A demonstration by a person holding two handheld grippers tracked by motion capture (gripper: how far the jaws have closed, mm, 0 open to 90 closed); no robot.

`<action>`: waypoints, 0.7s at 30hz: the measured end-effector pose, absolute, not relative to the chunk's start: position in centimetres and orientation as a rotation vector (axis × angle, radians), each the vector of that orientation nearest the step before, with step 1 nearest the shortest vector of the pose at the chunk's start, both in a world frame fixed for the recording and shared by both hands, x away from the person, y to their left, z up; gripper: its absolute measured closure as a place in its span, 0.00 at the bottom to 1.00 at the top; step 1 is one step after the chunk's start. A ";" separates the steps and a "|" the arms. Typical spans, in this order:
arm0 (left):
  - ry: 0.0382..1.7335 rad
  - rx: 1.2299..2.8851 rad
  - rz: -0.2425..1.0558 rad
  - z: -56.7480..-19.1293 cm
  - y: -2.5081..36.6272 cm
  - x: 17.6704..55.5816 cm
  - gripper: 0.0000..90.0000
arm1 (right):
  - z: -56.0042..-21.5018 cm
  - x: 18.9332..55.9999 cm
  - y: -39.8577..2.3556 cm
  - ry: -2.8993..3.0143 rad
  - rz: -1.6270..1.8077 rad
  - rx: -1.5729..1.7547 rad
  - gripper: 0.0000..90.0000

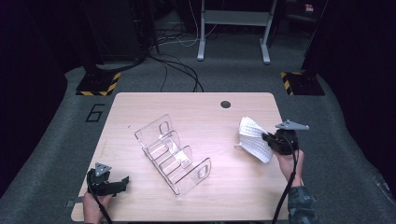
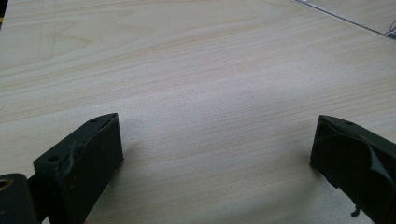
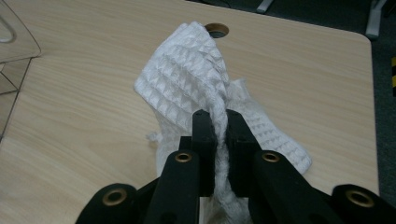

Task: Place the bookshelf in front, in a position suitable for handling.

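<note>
R tongs (image 3: 218, 122) pinched the white waffle cloth (image 3: 196, 79) above the worktop (image 1: 140, 107) at 3 o'clock of the clear acrylic rack (image 1: 173, 154), w/ L tongs (image 2: 215, 154) spread, resting at 7 o'clock.

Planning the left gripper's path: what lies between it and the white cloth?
In the high view, the clear rack stands between the left gripper and the cloth.

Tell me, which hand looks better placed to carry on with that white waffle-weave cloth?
Right, probably. The right gripper is shut on the white waffle-weave cloth, beside the clear plastic rack. The left gripper sits open over bare wooden table, holding nothing.
</note>
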State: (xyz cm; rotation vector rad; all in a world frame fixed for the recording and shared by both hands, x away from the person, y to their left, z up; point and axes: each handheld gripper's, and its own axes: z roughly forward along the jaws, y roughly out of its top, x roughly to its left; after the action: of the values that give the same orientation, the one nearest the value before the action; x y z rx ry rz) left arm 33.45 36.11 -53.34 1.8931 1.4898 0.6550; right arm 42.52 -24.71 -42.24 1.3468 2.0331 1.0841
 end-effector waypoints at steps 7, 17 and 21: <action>1.491 1.896 0.657 -53.3 36.1 33.5 0.02 | -42.8 39.3 -27.3 2.016 1.046 1.386 0.94; 1.491 1.902 0.649 -53.3 36.2 33.5 0.02 | -48.4 37.9 -27.6 2.100 0.960 1.477 0.90; 1.493 1.898 0.658 -53.3 36.1 33.5 0.02 | -49.8 38.1 -27.3 2.116 0.954 1.509 0.80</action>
State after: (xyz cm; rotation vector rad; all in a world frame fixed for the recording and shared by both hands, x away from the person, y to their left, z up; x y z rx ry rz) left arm 33.51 36.14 -53.32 1.8982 1.4931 0.6585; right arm 38.09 -27.33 -49.84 1.5090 2.1158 0.9538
